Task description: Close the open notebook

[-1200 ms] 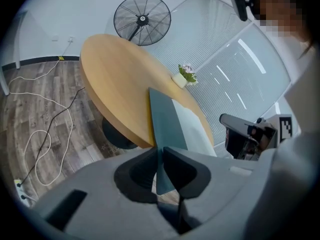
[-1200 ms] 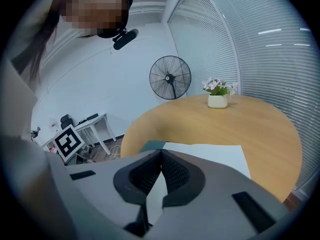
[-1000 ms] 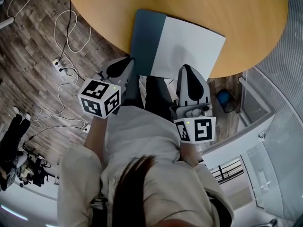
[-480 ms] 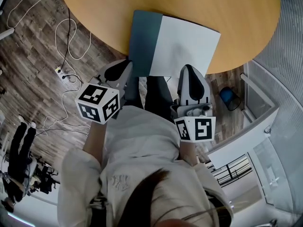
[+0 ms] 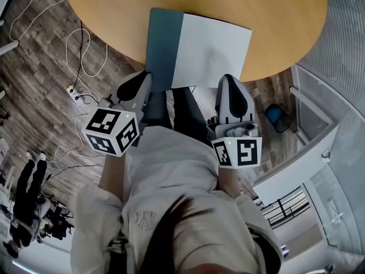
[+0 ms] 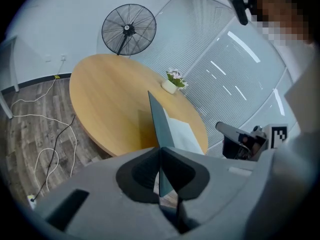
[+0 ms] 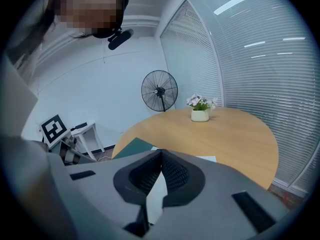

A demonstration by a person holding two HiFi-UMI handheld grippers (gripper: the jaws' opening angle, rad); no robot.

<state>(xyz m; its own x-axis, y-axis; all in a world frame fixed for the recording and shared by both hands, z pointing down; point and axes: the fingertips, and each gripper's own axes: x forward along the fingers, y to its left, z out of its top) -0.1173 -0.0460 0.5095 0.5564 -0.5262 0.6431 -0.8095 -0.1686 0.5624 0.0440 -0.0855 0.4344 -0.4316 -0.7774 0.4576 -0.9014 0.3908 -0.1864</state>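
Head view, right hand-held gripper [image 5: 228, 80] angled downward

Round table [image 5: 114, 16], standing fan [image 6: 128, 30], potted flowers [image 6: 173, 82]

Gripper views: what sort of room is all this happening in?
Likely an office or meeting room: a round wooden table, glass walls with blinds, a standing fan and a small potted plant.
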